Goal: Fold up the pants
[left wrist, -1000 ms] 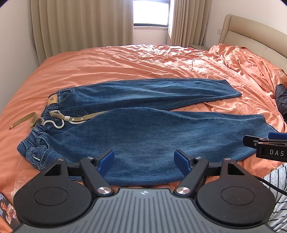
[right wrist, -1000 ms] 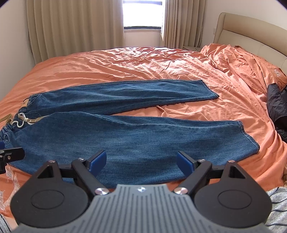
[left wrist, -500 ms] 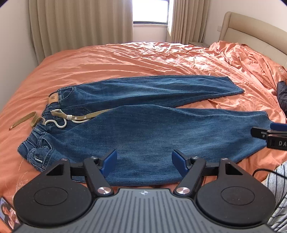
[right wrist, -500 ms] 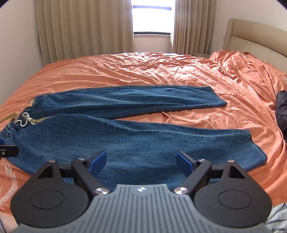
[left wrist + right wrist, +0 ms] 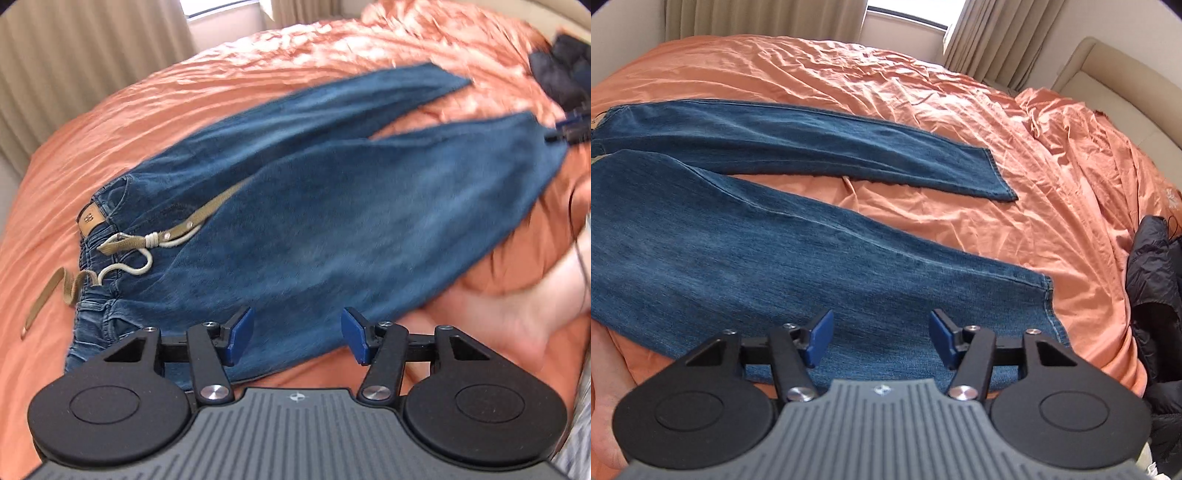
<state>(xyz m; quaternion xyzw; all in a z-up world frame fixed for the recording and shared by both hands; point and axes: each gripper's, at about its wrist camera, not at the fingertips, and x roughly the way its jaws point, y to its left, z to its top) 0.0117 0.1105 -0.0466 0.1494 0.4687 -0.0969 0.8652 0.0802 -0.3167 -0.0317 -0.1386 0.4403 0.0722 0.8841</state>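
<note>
Lying flat on the orange bed sheet (image 5: 960, 122), the blue jeans (image 5: 746, 251) have both legs spread apart; the left gripper (image 5: 297, 339) and right gripper (image 5: 881, 338) hover over the near leg's edge, jaws closing, nothing pinched between them yet

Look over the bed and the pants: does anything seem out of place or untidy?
Yes. The tan belt is not threaded round the waist of the jeans: one end trails off onto the orange sheet at the left, the other lies across the denim. A dark jacket also sits bunched at the bed's right edge.
</note>
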